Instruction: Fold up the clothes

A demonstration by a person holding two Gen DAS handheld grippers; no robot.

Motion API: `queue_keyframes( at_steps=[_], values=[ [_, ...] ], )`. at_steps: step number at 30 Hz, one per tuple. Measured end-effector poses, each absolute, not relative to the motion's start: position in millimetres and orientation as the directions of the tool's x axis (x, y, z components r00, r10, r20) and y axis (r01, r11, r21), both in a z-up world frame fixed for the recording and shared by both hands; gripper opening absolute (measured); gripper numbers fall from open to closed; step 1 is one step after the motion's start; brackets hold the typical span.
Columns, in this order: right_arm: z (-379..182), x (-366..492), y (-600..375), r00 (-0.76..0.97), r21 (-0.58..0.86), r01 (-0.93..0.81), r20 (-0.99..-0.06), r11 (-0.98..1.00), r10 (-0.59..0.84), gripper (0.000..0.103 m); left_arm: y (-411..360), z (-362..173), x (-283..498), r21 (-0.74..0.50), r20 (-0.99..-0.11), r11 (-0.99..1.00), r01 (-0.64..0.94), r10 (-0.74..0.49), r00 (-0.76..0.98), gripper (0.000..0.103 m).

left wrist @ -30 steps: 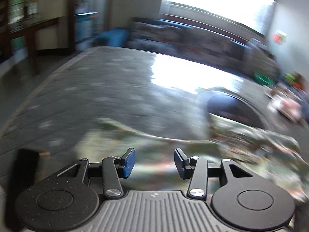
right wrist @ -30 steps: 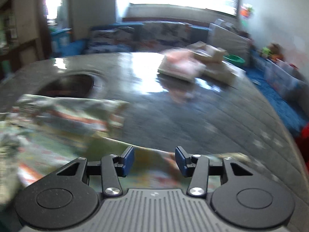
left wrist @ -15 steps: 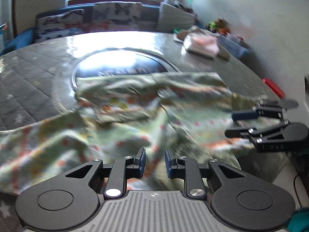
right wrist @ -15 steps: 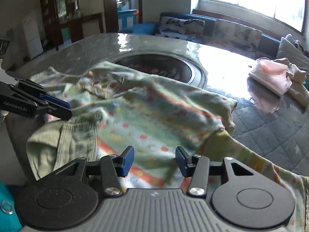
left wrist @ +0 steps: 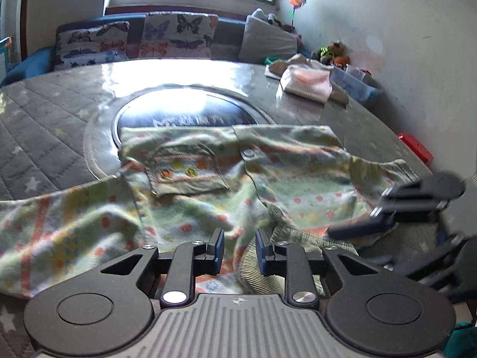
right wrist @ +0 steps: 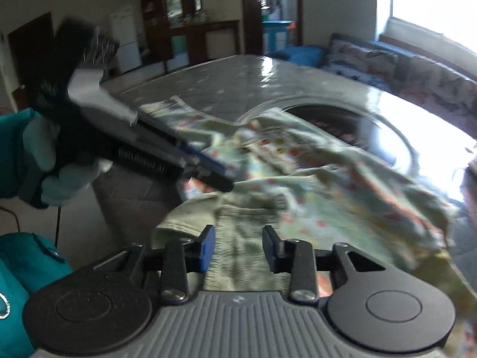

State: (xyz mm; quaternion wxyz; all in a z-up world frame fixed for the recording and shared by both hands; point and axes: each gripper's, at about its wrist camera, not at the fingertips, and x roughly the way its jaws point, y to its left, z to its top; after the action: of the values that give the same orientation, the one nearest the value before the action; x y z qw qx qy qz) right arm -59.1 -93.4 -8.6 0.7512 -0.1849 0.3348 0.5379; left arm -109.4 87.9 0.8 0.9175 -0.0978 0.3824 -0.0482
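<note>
A pale green child's shirt [left wrist: 190,205] with orange and yellow dots, a chest pocket and a ribbed collar lies crumpled on the round grey table [left wrist: 44,125]. My left gripper [left wrist: 238,249] is open, low over the shirt's near edge beside the collar. My right gripper [right wrist: 237,246] is open, with the ribbed collar [right wrist: 238,223] lying between its fingers. The right gripper also shows blurred at the right of the left wrist view [left wrist: 387,217]. The left gripper, held by a gloved hand, shows blurred in the right wrist view [right wrist: 167,149]. The shirt in the right wrist view [right wrist: 342,185] is blurred.
A dark round inset [left wrist: 184,113] sits in the table's middle, partly under the shirt. Folded pink and white clothes [left wrist: 307,82] lie at the far right of the table. A sofa with butterfly cushions [left wrist: 176,38] stands behind. A red box [left wrist: 416,149] lies right of the table.
Both views swung from the bare table onto the shirt. The left gripper's fingers narrowed, then opened a little. The right gripper came down onto the collar, close to the left one.
</note>
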Motion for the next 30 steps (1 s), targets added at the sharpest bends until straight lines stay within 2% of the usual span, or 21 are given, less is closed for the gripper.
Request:
queue_keyframes(
  at_steps=[9, 10, 11, 13, 21, 30],
  values=[
    [-28, -60, -66, 0.164, 0.108, -0.931, -0.729, 0.348, 0.665, 0.024, 95, 10, -125, -0.225, -0.667, 0.973, 0.045, -0.188, 0.721, 0.027],
    [-29, -61, -66, 0.169, 0.101, -0.932, -0.731, 0.349, 0.662, 0.022, 95, 9, -126, -0.226, -0.668, 0.973, 0.049, -0.191, 0.720, 0.028],
    [-29, -61, -67, 0.176, 0.094, -0.931, -0.731, 0.354, 0.659, 0.013, 94, 9, -127, -0.227, -0.669, 0.972, 0.056, -0.197, 0.717, 0.028],
    [-28, -58, -70, 0.186, 0.105, -0.920, -0.732, 0.378, 0.656, 0.006, 92, 8, -129, -0.225, -0.670, 0.971, 0.083, -0.216, 0.710, 0.030],
    [-11, -39, -97, 0.201, 0.208, -0.863, -0.694, 0.460, 0.691, 0.006, 61, 8, -133, -0.187, -0.675, 0.946, 0.265, -0.320, 0.665, 0.030],
    [-6, -24, -115, 0.232, 0.274, -0.810, -0.662, 0.519, 0.712, 0.006, 35, -15, -115, -0.099, -0.746, 0.937, 0.336, -0.293, 0.598, 0.030]
  ],
)
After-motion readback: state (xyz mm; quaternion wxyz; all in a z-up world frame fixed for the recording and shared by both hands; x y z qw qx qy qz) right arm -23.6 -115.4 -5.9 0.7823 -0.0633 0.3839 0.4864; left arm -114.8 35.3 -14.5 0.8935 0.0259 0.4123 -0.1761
